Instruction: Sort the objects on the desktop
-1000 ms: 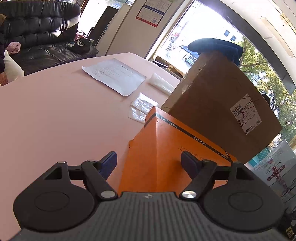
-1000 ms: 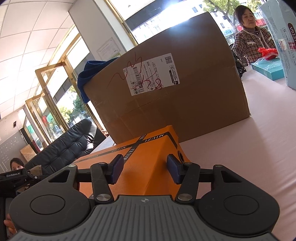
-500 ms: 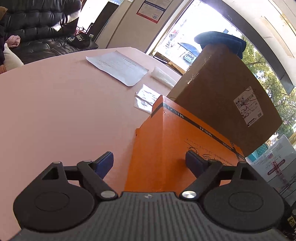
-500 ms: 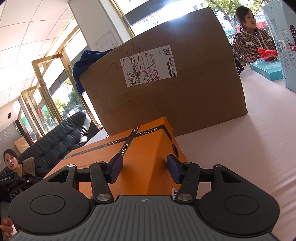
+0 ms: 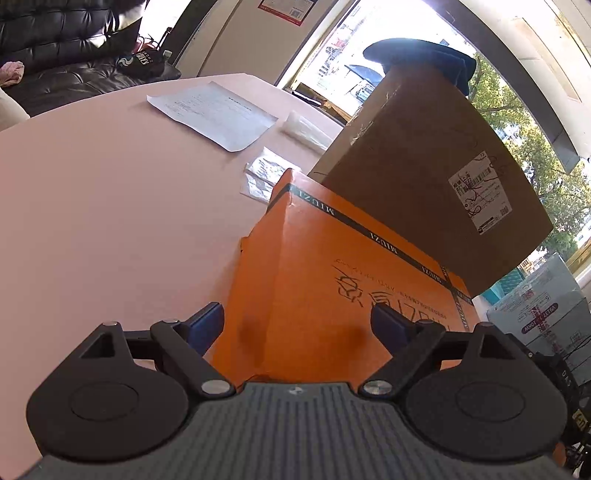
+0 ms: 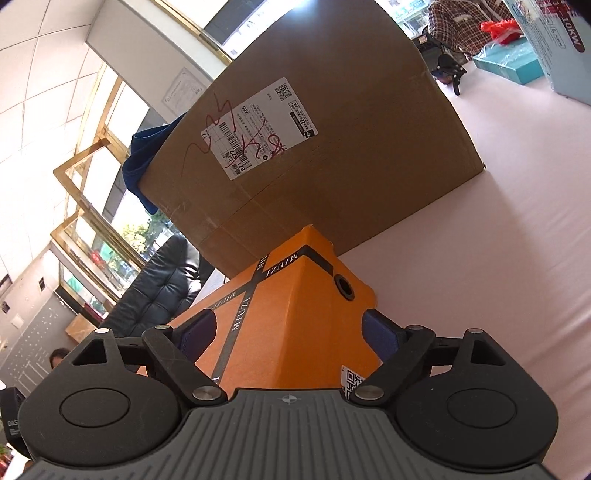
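An orange MIUZI box (image 5: pixel 332 258) lies on the pink table (image 5: pixel 92 203), with its far corner close to a big brown carton (image 5: pixel 424 166). My left gripper (image 5: pixel 297 326) is open and straddles the box's near corner, one pad by its side face and one over its top. From the other end, my right gripper (image 6: pixel 288 334) is open wide across another corner of the orange box (image 6: pixel 295 295). Whether any pad touches the cardboard is unclear. The brown carton (image 6: pixel 314 166) with a shipping label stands right behind.
A paper sheet (image 5: pixel 214 110) and clear plastic bags (image 5: pixel 266 173) lie left of the carton. Blue cloth (image 5: pixel 421 55) sits on the carton. A teal box (image 6: pixel 509 66) and a person in plaid (image 6: pixel 458 22) are at the table's far end. A black sofa (image 5: pixel 55 55) stands behind.
My right gripper's fingers have spread wider around the box corner, and its view has rolled to the right. The left view now looks down more onto the box's top.
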`<control>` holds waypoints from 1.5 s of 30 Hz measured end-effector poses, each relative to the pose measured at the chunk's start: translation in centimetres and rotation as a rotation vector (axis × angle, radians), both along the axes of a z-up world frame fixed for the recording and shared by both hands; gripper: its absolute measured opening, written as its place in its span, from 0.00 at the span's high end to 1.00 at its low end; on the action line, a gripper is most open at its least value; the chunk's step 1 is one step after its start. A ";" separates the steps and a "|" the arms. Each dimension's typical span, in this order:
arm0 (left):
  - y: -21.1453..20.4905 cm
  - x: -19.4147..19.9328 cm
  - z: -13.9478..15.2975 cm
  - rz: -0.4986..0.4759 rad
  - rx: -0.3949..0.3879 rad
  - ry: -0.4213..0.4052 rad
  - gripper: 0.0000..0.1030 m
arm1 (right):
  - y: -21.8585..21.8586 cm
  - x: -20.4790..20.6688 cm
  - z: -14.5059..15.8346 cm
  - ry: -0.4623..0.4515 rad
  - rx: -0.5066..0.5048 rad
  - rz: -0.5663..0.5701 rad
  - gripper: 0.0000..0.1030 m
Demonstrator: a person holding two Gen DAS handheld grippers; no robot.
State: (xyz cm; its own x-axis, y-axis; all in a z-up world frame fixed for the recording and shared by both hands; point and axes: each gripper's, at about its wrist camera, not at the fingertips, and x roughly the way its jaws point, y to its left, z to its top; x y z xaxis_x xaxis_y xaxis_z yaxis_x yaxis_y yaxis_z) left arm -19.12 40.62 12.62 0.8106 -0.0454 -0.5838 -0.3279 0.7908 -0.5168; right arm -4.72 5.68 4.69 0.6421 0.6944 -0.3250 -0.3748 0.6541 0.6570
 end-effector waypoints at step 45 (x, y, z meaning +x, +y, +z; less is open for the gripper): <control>-13.6 -3.9 9.9 0.114 0.548 -0.316 0.00 | 0.2 -5.7 4.7 -0.470 -0.168 -0.213 0.00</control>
State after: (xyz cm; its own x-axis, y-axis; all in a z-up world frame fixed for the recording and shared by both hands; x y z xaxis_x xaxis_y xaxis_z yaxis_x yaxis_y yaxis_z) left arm -23.06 26.99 22.54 0.9297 0.2877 -0.2298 -0.3229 0.9370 -0.1334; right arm -10.42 5.89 9.43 0.8660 0.4959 -0.0640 -0.4504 0.8293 0.3306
